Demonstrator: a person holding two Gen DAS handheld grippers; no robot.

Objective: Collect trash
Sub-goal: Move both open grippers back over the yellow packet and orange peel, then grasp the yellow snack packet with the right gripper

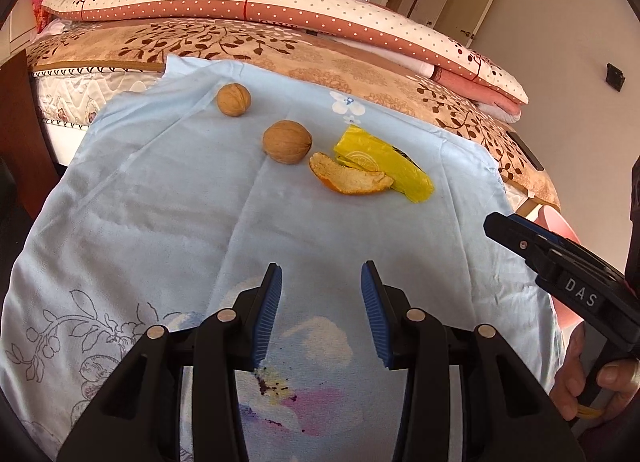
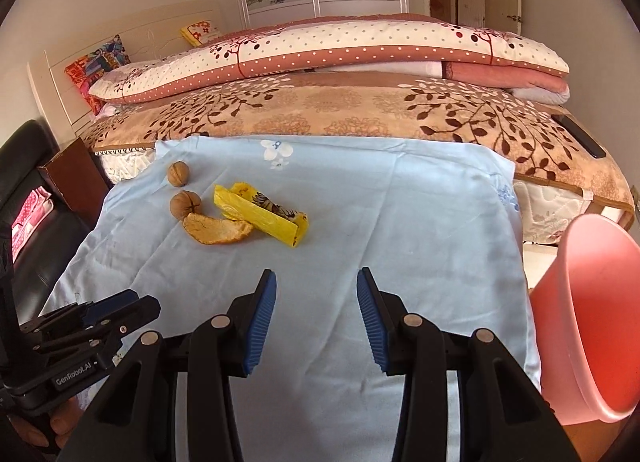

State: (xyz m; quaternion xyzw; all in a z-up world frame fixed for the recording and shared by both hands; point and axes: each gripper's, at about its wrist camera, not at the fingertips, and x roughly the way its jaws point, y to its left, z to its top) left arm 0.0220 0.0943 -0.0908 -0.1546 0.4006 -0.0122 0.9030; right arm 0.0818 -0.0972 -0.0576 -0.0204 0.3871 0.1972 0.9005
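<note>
The orange peel (image 1: 352, 178), light and brittle near the cloth's (image 1: 160, 222) far edge, looks best pinched at its rim, both the left gripper (image 1: 321, 314) and the right gripper (image 2: 316, 316) gaping empty.

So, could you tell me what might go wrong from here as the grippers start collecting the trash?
1. The orange peel overlaps the yellow wrapper, so pinching one may drag the other.
2. The two walnuts are round and lie on the loose blue cloth; a nudge could roll them off.
3. The pink bin stands beyond the cloth's right edge, so carried trash could drop short.
</note>
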